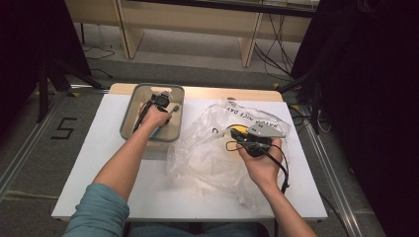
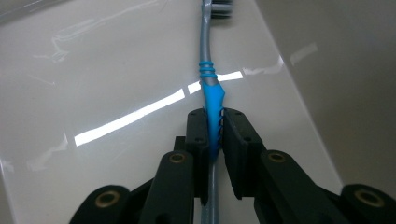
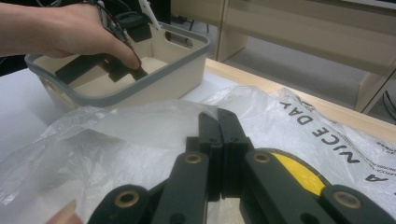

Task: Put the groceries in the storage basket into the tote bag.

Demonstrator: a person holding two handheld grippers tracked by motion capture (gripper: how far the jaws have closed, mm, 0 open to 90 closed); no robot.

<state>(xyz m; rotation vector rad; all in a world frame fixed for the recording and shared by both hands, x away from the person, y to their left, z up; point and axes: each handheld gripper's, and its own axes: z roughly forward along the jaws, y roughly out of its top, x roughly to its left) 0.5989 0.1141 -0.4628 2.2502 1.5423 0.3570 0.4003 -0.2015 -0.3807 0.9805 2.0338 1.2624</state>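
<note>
Two grippers worked at the white desk (image 1: 163,192), blue-and-grey plastic toothbrush (image 2: 211,100) clamped by left gripper (image 2: 214,133) jaws inside grey-rimmed beige tub (image 1: 129,111), clear plastic bag (image 3: 140,123) pinched in closed right gripper (image 3: 217,140) jaws.

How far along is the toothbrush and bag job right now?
Done: the right gripper is shut on the plastic bag, pinching its film. In hand: the left gripper grips the blue toothbrush by its handle, down inside the grey bin. Left, probably: lifting the toothbrush out and moving it to the bag.
</note>
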